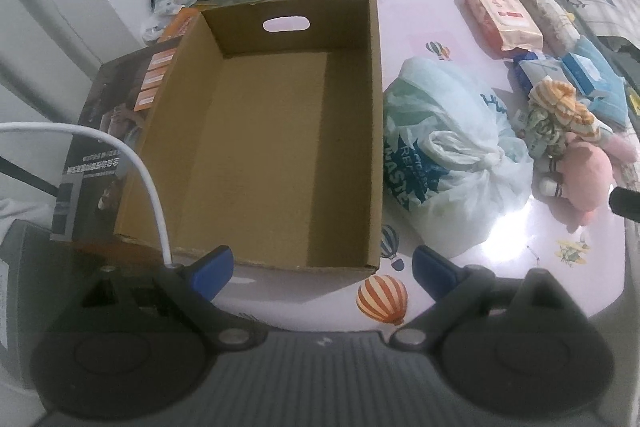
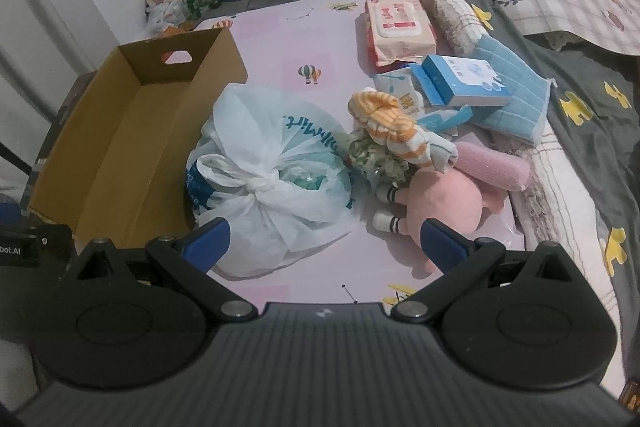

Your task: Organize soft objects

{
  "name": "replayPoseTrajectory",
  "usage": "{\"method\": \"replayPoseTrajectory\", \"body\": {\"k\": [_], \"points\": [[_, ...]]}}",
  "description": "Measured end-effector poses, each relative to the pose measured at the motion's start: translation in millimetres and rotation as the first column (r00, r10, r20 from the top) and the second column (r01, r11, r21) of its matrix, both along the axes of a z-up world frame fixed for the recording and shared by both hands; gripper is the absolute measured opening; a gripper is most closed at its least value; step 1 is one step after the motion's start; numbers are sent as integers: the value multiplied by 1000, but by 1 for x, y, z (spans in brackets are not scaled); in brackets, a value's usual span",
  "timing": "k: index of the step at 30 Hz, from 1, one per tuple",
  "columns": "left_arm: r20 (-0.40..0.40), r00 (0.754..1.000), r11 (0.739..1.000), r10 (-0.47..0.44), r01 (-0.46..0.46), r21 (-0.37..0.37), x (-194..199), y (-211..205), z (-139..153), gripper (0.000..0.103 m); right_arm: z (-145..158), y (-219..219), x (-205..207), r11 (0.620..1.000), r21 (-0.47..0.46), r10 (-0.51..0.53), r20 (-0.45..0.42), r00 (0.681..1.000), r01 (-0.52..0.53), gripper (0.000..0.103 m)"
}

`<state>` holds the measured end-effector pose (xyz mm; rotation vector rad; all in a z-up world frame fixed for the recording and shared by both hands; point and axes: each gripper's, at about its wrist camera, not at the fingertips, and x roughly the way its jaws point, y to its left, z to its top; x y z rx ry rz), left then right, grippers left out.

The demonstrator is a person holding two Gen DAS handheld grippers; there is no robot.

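An empty open cardboard box (image 1: 256, 155) with a handle hole stands on the pink mat (image 1: 520, 267); it also shows in the right wrist view (image 2: 120, 155) at the left. A tied white plastic bag (image 1: 448, 155) (image 2: 276, 171) lies right of the box. A pink plush toy (image 1: 588, 175) (image 2: 444, 203) and an orange-striped cloth bundle (image 1: 560, 107) (image 2: 392, 127) lie beyond it. My left gripper (image 1: 322, 267) is open and empty at the box's near edge. My right gripper (image 2: 324, 243) is open and empty, just before the bag and plush.
A pack of wet wipes (image 2: 396, 27), blue tissue boxes (image 2: 460, 83), a blue quilted cloth (image 2: 516, 95) and a rolled towel (image 2: 440, 3) lie at the back right. A grey blanket (image 2: 580, 147) covers the right side. Clutter sits on the floor (image 2: 192, 3) behind.
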<state>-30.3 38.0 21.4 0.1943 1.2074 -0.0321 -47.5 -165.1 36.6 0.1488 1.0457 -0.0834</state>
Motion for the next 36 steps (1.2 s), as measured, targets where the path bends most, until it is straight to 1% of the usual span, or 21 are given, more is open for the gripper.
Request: {"method": "replayPoseTrajectory", "body": {"k": [17,26,36], "points": [[-8,1000,1000,-29,29,5,9,-11,2,97,-4,7,12,999,-26,33,-27,999,-34,102],[-10,999,999,-32,32,6,9,-12,2,97,-4,7,12,999,-40,27,-51,998,-29,102],[-5,999,999,-36,36,8,10,-12,5,97,-4,16,13,997,-56,48,-57,997,-51,102]]}}
